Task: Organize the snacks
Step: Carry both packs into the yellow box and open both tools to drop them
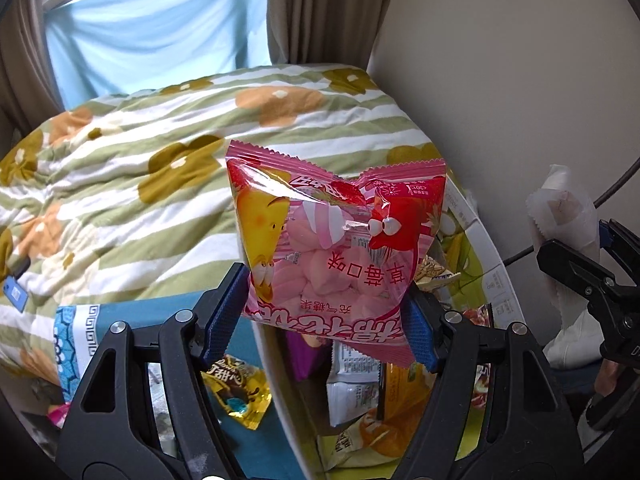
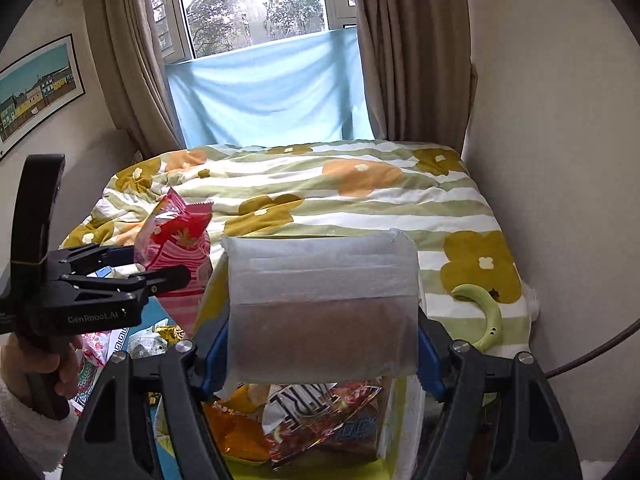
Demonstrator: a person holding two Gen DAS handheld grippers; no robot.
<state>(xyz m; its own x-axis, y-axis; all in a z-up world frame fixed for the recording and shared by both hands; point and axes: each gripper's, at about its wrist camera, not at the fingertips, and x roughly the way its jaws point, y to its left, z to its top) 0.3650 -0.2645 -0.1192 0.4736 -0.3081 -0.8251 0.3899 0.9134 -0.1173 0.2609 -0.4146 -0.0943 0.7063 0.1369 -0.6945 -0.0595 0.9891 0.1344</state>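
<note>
Left wrist view: my left claw [image 1: 326,312] is clamping a pink marshmallow bag [image 1: 336,248] above the snack box [image 1: 490,256], which is holding several packets.

Right wrist view: my right claw [image 2: 320,344] is gripping a frosted pouch [image 2: 322,308] over the orange packets [image 2: 248,432] inside that box.

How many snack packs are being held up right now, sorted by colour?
Pink marshmallow bag, in the left hand-held gripper: 1
Frosted whitish pack, in the right hand-held gripper: 1
Total held: 2
</note>
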